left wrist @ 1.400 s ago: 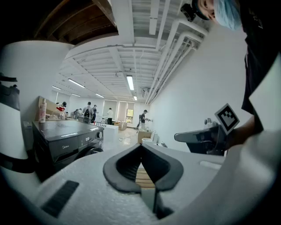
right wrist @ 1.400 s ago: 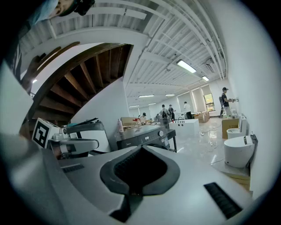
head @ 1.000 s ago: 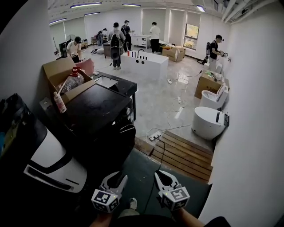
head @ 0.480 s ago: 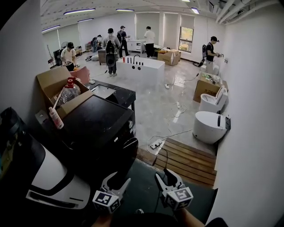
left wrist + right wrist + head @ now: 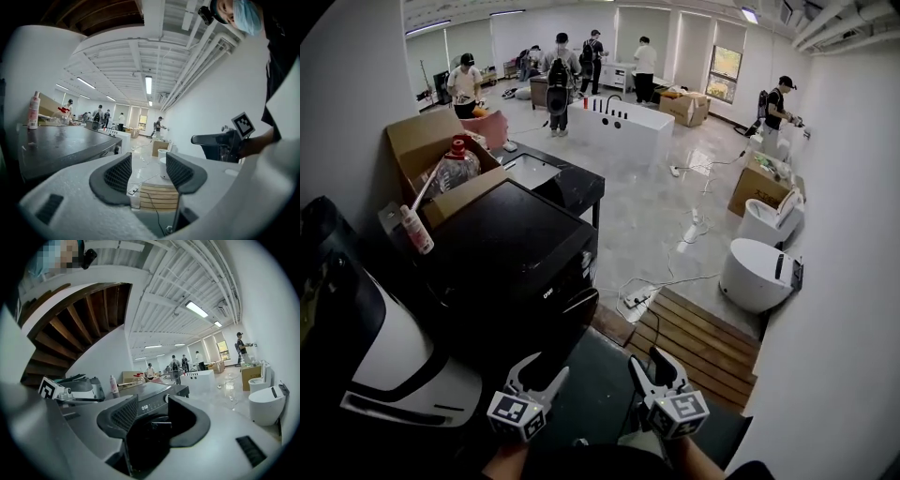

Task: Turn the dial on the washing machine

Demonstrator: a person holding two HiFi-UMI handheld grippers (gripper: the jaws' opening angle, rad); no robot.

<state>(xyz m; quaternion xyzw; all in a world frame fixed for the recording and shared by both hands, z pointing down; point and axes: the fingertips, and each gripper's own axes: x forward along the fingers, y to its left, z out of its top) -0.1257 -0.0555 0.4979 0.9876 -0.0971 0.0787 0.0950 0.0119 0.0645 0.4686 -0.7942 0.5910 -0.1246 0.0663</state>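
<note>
The black washing machine (image 5: pixel 511 248) stands left of centre in the head view. Its front panel shows in the right gripper view, with a lit display (image 5: pixel 145 407) and a round dial (image 5: pixel 166 398) to the right of it. My left gripper (image 5: pixel 545 367) and right gripper (image 5: pixel 648 363) hang side by side low in the head view, short of the machine's front and touching nothing. Both have just been opening their jaws, and nothing is between them. Between the open left gripper's (image 5: pixel 148 164) pads I see floor. The open right gripper (image 5: pixel 152 411) points at the machine's front.
A white appliance (image 5: pixel 403 366) stands at the near left. On or behind the washer are a cardboard box (image 5: pixel 422 150), a spray bottle (image 5: pixel 417 230) and a water bottle (image 5: pixel 455 164). A wooden platform (image 5: pixel 694 342), a cable with a power strip (image 5: pixel 637 300) and a white toilet (image 5: pixel 759 277) lie to the right. People stand far off.
Both grippers' jaws stand wider apart than a second ago. The view has shifted with them, and the washer now sits larger and nearer the middle of the head view.
</note>
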